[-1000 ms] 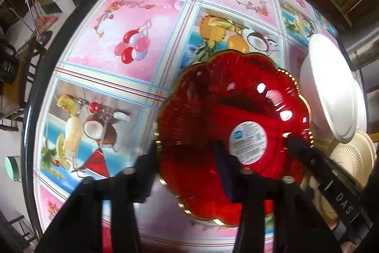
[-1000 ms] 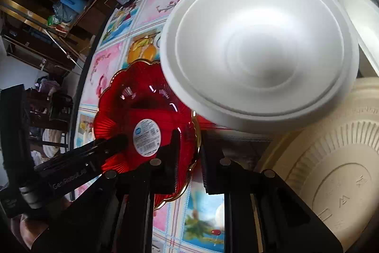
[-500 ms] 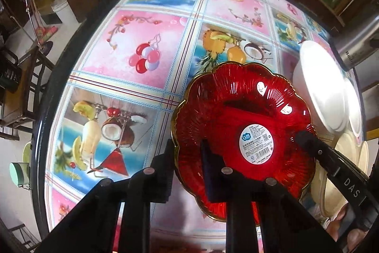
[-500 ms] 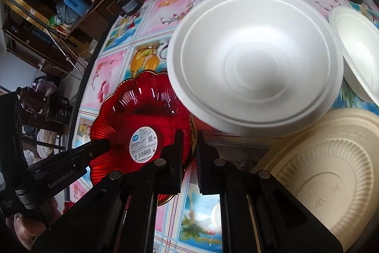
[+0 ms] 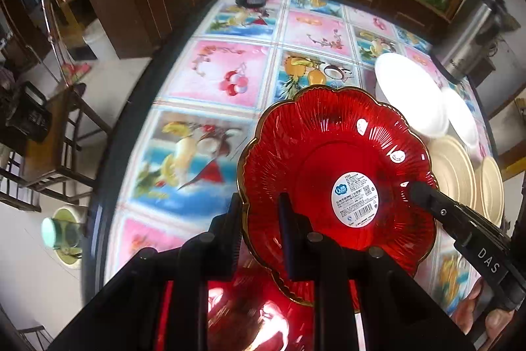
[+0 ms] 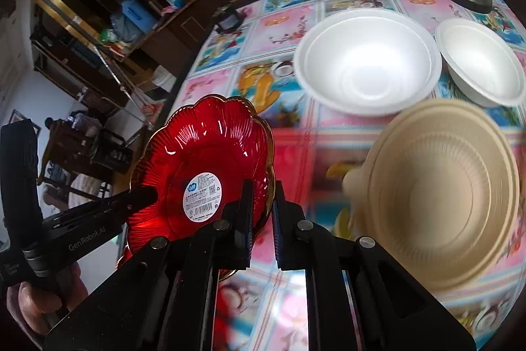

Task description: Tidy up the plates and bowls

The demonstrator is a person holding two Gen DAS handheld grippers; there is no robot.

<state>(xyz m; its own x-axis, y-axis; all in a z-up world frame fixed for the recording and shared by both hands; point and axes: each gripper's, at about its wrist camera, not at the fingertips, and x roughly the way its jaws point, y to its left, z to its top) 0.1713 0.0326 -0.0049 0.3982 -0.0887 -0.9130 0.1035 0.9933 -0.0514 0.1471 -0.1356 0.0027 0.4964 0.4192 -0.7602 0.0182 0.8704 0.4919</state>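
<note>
Red scalloped glass plate with gold rim (image 5: 335, 153) lifted off fruit-print tablecloth (image 5: 213, 81) since earlier frame; left gripper (image 5: 259, 213) clamped on rim at 7 o'clock; right gripper (image 6: 263, 203) clamped on opposite rim; large white foam bowl (image 6: 366, 68) at 1 o'clock, resting; stacked beige fibre bowls (image 6: 443, 186) at 3 o'clock, blurred, count unclear.

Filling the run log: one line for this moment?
left tongs: shut on red plate | right tongs: shut on same plate | plate: off table
</note>
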